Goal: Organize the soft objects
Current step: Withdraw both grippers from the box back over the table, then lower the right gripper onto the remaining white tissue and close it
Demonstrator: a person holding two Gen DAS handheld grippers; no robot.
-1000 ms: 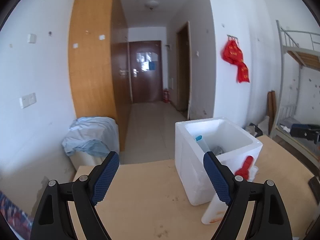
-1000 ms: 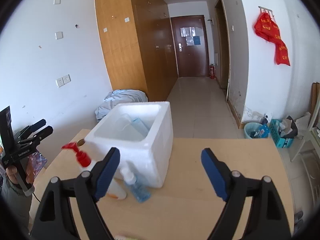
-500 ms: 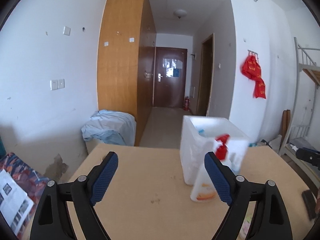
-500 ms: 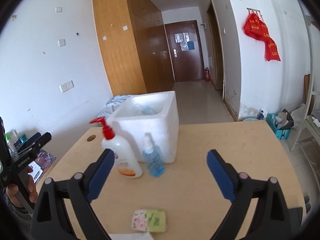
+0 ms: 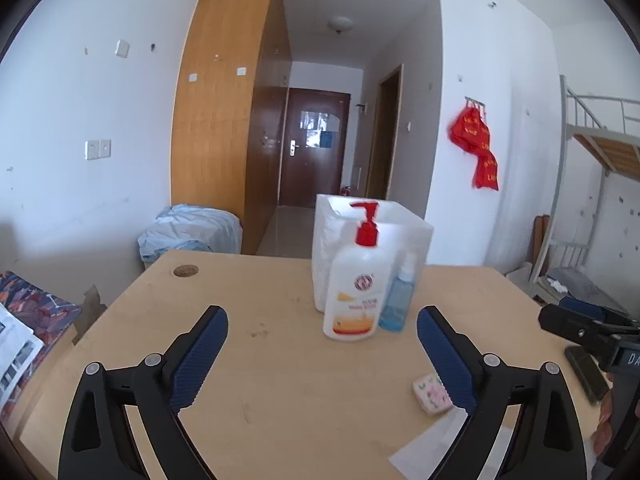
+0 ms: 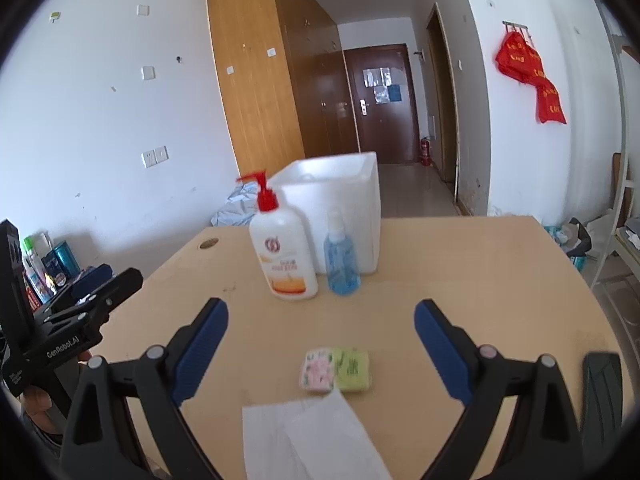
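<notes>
Where hallway recedes, bare wooden table (image 6: 480,280)

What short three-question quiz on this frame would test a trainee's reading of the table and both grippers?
1. True or false: the right gripper is shut on the tissue.
2. Which stands nearest the white foam box? A) the dark phone B) the pump bottle C) the floral sponges
3. Fill in: the small spray bottle holds a ____ liquid.

Key
1. False: both jaws stand apart with nothing between them, as do those of the left gripper, which are opening.
2. B
3. blue
</notes>
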